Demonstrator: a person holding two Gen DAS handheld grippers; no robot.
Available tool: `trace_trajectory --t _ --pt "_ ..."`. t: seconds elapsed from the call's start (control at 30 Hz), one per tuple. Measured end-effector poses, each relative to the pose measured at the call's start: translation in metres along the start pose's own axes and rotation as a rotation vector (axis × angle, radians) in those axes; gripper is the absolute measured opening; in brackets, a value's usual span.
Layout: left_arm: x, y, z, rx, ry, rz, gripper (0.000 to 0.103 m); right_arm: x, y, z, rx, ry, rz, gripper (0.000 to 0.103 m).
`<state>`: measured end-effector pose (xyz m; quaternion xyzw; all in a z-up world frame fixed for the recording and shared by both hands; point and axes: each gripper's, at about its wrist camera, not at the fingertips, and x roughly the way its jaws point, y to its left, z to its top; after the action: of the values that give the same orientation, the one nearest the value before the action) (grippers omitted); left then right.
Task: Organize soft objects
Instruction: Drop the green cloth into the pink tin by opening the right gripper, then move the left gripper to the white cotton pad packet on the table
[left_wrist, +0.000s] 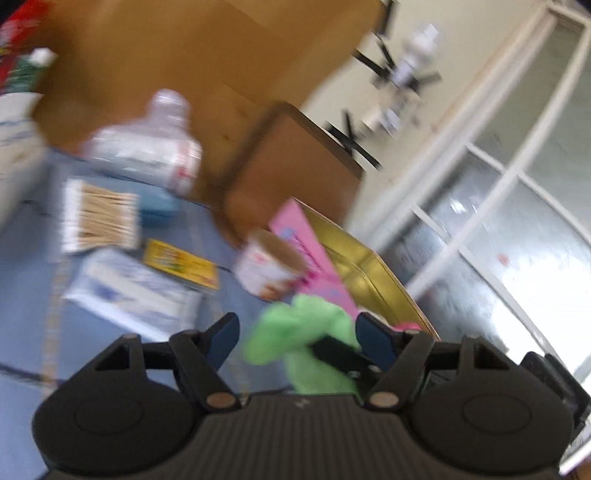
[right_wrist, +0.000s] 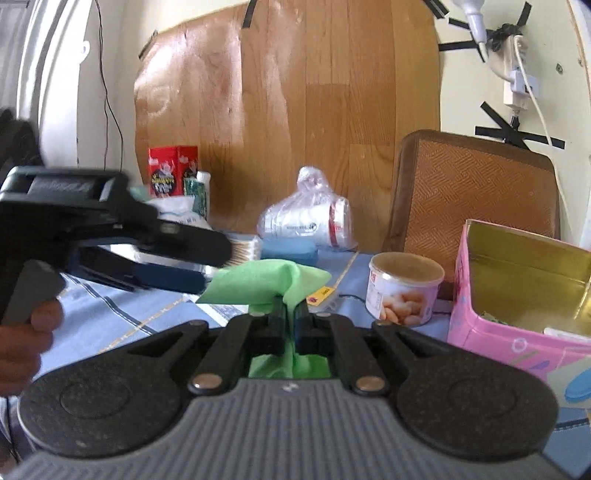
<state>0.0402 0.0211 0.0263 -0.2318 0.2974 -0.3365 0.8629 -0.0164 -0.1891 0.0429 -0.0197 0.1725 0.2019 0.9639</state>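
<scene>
A green cloth (right_wrist: 266, 282) hangs above the blue striped tablecloth (right_wrist: 110, 317), pinched in my right gripper (right_wrist: 290, 306), whose jaws are shut tight on a fold of it. In the left wrist view the green cloth (left_wrist: 291, 328) sits between the blue pads (left_wrist: 221, 339) of my left gripper (left_wrist: 299, 325). Its jaws stand apart and do not press on the cloth. The right gripper's black finger (left_wrist: 340, 354) crosses the cloth there. From the right wrist view the left gripper (right_wrist: 216, 269) reaches in from the left, held by a hand (right_wrist: 22, 332). A pink tin box (right_wrist: 480, 332) with a gold inside stands open at right.
A lidded snack tub (right_wrist: 404, 288) stands beside the pink box. Behind are a bag of plastic cups (right_wrist: 306, 221), a blue sponge (right_wrist: 288, 249), cotton swabs (left_wrist: 99, 221), a tissue pack (left_wrist: 129, 288), a yellow packet (left_wrist: 181, 264), a red carton (right_wrist: 171, 170) and a brown cushion (right_wrist: 476, 192).
</scene>
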Motion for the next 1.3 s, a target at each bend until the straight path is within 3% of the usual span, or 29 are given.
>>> trace_trajectory --t 0.07,0.2,0.37,0.5,0.57,0.6,0.63,0.67,0.73,0.87,1.0,1.13,1.3 --pt "0.016 -0.017 0.004 0.040 0.038 -0.019 0.041 -0.006 -0.003 0.001 -0.007 -0.030 -0.012 0.007" --pt "0.046 -0.050 0.016 0.073 0.060 -0.068 0.040 -0.020 -0.019 0.004 -0.029 -0.104 -0.098 0.007" --pt "0.098 -0.107 0.032 0.191 0.072 -0.095 0.041 -0.038 -0.070 0.013 0.028 -0.185 -0.229 0.007" --pt "0.135 -0.134 0.032 0.253 0.069 -0.039 0.055 -0.030 -0.116 0.013 0.083 -0.189 -0.375 0.007" --pt "0.142 -0.134 0.029 0.257 0.066 -0.026 0.057 -0.020 -0.144 0.008 0.139 -0.159 -0.448 0.014" --pt "0.144 -0.133 0.027 0.249 0.071 -0.022 0.057 -0.014 -0.155 0.006 0.156 -0.132 -0.486 0.023" --pt "0.143 -0.129 0.025 0.240 0.076 -0.014 0.057 -0.004 -0.169 0.003 0.171 -0.084 -0.538 0.052" --pt "0.141 -0.126 0.024 0.237 0.078 -0.002 0.057 -0.001 -0.178 0.000 0.196 -0.057 -0.595 0.063" --pt "0.128 -0.113 0.021 0.234 0.063 0.028 0.057 -0.010 -0.193 -0.006 0.290 -0.092 -0.637 0.065" --pt "0.091 -0.077 0.017 0.183 0.034 0.087 0.057 -0.040 -0.190 -0.007 0.384 -0.241 -0.598 0.065" --pt "0.042 -0.029 0.012 0.092 -0.020 0.210 0.057 -0.051 -0.155 0.005 0.327 -0.302 -0.400 0.065" --pt "-0.001 0.022 0.011 -0.027 -0.089 0.320 0.057 -0.021 -0.102 0.018 0.215 -0.145 -0.062 0.071" --pt "-0.036 0.069 0.000 -0.106 -0.154 0.422 0.059 0.043 -0.030 0.017 0.035 0.089 0.128 0.073"
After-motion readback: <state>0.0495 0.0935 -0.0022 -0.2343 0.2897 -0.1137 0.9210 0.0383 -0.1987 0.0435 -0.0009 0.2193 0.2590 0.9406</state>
